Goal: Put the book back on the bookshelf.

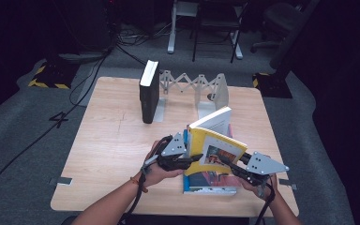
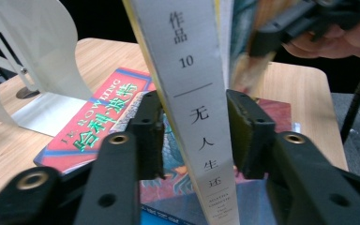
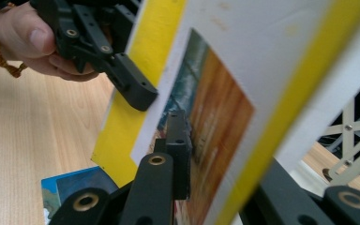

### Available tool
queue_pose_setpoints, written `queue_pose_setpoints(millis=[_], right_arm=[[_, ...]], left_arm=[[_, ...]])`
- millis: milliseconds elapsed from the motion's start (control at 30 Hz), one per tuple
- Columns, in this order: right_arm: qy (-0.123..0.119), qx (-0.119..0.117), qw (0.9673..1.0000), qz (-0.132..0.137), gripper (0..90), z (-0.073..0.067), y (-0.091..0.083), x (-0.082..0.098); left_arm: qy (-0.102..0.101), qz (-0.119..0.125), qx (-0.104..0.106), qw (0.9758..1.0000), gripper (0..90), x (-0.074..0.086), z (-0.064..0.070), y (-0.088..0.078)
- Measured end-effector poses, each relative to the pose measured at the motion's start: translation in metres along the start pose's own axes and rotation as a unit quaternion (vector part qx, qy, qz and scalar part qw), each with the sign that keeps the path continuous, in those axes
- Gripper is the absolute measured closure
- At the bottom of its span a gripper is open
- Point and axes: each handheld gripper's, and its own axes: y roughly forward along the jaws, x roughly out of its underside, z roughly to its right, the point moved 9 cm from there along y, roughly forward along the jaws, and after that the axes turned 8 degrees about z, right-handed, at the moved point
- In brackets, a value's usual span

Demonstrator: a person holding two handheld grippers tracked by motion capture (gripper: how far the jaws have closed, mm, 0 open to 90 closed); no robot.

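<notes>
Up close, left tool [image 2: 194, 136] straddles yellow book's [image 2: 187, 70] spine; overhead, cover.

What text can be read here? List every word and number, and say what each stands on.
"作品 10", then "无人生还": white spine of the yellow book, between the jaws of the left gripper.
"AGATHA CHRISTIE": foot of that spine, small, only just legible.
"哈利·波特" in green, with "J.K. ROWLING" beside it: red cover of the flat book.
"4": floor mark left of the table.
Yellow book's front cover: text too blurred.
</notes>
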Motion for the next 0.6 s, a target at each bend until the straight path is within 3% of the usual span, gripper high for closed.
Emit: queue_pose_setpoints(millis=[133,267,433,500,600], right_arm=[[0.008,0.021,0.9997,0.005,72.2,0.009,-0.005,0.001],[0.012,0.044,0.9989,0.004,61.0,0.016,-0.007,0.004],[0.007,0.078,0.9969,0.008,56.3,0.025,-0.011,0.01],[0.024,0.08,0.9964,0.008,49.9,0.03,-0.012,0.015],[0.048,0.08,0.9955,-0.017,39.9,0.036,-0.009,0.029]], left_arm=[[0.018,-0.002,0.01,0.9998,67.7,0.0,0.005,-0.001],[0.022,-0.002,0.016,0.9996,72.9,-0.001,0.011,0.0],[0.012,0.001,0.014,0.9998,73.2,0.0,0.008,0.001],[0.012,0.002,0.013,0.9998,73.3,0.0,0.009,0.001],[0.014,0.007,0.019,0.9997,74.0,0.0,0.012,0.001]])
